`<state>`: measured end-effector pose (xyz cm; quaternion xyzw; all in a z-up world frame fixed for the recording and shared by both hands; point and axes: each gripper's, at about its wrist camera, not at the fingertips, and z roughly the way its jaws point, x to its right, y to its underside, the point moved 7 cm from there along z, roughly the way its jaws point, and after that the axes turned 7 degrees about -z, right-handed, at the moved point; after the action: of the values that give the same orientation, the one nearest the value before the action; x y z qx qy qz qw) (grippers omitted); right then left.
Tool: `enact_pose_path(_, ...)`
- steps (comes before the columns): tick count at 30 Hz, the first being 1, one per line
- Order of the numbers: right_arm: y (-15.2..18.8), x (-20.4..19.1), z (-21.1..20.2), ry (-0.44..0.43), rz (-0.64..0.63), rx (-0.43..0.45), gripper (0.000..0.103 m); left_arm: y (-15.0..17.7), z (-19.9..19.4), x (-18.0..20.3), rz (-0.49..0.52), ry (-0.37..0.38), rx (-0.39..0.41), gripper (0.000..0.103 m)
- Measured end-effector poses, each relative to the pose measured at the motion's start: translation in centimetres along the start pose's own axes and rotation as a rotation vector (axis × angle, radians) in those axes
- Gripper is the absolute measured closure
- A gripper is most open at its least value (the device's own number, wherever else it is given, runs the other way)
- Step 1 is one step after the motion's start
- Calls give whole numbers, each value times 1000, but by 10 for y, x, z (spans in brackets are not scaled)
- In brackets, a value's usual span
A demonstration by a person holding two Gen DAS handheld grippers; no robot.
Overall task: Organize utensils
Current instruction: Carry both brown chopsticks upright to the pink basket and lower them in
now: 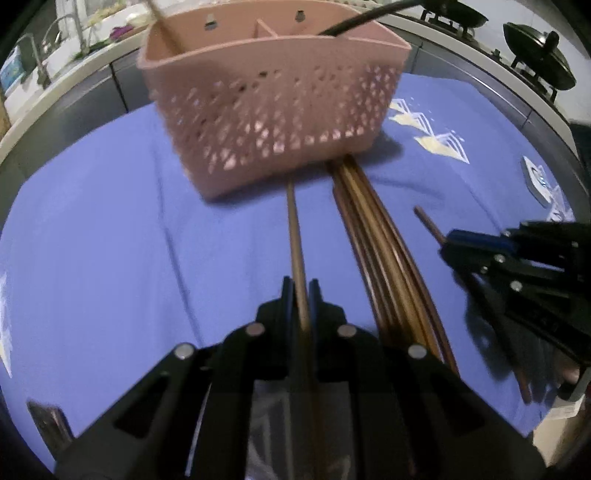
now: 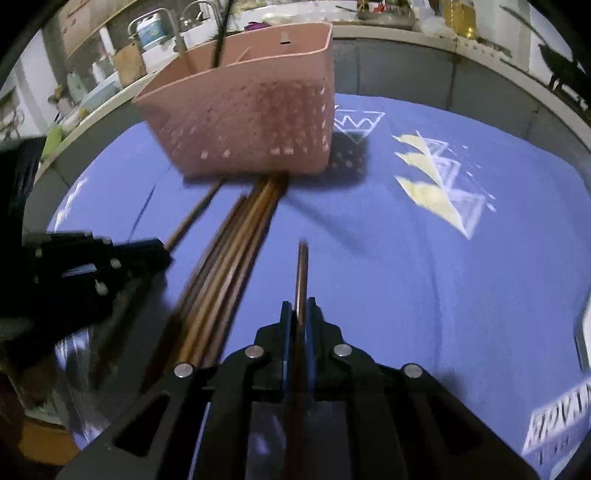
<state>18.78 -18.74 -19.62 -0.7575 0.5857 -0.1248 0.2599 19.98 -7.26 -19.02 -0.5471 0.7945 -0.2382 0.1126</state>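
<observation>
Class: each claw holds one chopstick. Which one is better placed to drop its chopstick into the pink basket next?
Probably the left claw: its chopstick tip nearly reaches the pink basket; the right claw's chopstick ends further back.

A blue cloth (image 1: pixel 110 240) with pale triangle prints (image 2: pixel 436 184) covers the worktop (image 1: pixel 92 110), whose grey edge shows around it. Beyond the cloth's far left edge runs a pale ledge (image 1: pixel 55 92) with a tap (image 1: pixel 70 26) and a white sink (image 1: pixel 122 22). Past the cloth's far right corner stands a stove with a dark pan (image 1: pixel 458 11) and a black lid (image 1: pixel 539 59). In the right wrist view, a white jug (image 2: pixel 151 33) and a cardboard box (image 2: pixel 129 62) stand beyond the cloth's far left side, bottles (image 2: pixel 458 14) behind its far edge.
</observation>
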Motion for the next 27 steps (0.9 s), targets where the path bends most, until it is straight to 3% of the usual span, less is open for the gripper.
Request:
enact_pose_path(4, -12, 0, 8, -2, -22, 4, 98, -12, 7, 6, 34, -24, 29, 92)
enact_pose_path(8, -10, -5, -2, -26, -18, 10, 98, -12, 4, 7, 32, -5, 21, 98)
enact_pose_path(12, -18, -24, -59, -78, -54, 173, 98, -11, -44, 2, -4, 103, 92, 98)
enact_pose_path(14, -23, -37, -98, -86, -93, 276, 98, -14, -90, 1, -6, 153, 186, 98)
enact_pose_path(19, -31, -63, -179, -81, -142, 500, 98, -16, -174, 1, 3, 195, 357, 98)
enact_pose_path(23, -43, -74, -208, -44, -152, 594, 98, -19, -211, 6, 18, 196, 442, 98)
enact_pose_path(27, -46, -76, -211, -9, -164, 606, 98, -16, -214, 6, 35, 169, 450, 98)
